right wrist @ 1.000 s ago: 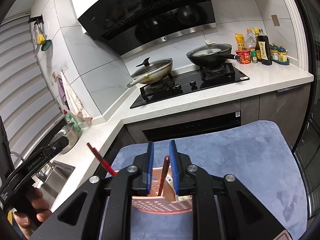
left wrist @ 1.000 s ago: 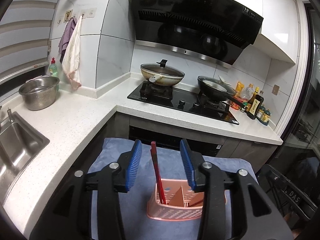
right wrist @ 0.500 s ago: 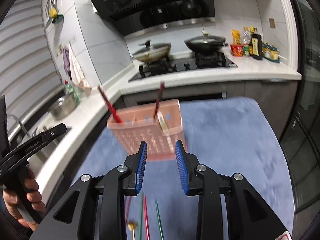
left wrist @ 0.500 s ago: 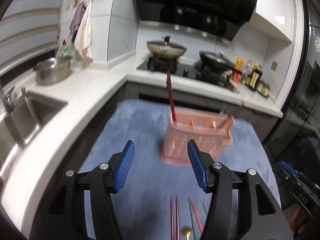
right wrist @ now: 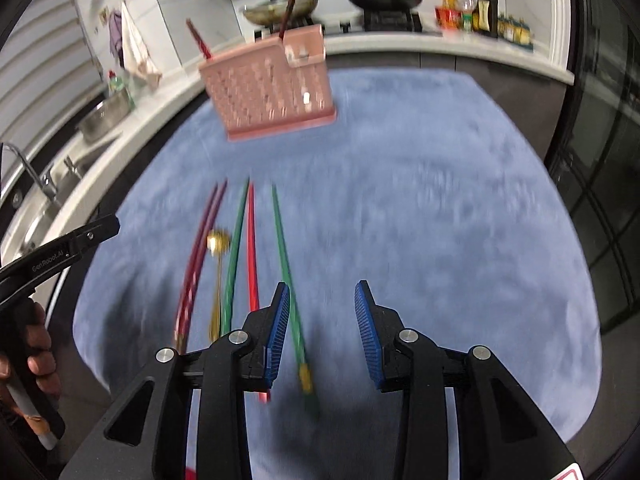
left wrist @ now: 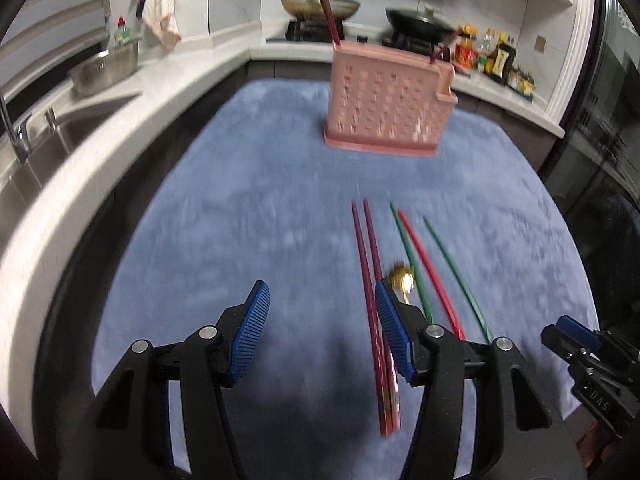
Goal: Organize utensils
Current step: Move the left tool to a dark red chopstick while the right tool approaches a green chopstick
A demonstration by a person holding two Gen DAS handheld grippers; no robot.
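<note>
Perforated plastic basket (left wrist: 386, 104), plush cloth mat (left wrist: 248, 216), glossy spoon (left wrist: 402, 282)

A home kitchen: gas hob (right wrist: 372, 20) with lidded pans (left wrist: 320, 4), steel sink (left wrist: 60, 140) and tap (left wrist: 16, 132), white counter (left wrist: 192, 76), sauce bottles (right wrist: 484, 12), dishcloths (left wrist: 160, 0) hanging on tiled wall.

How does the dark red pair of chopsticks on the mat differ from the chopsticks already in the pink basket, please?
The dark red pair lies flat on the blue mat, side by side; the chopsticks in the basket stand leaning, far apart, one at each end of the pink basket. Both sets are reddish and slim.
</note>
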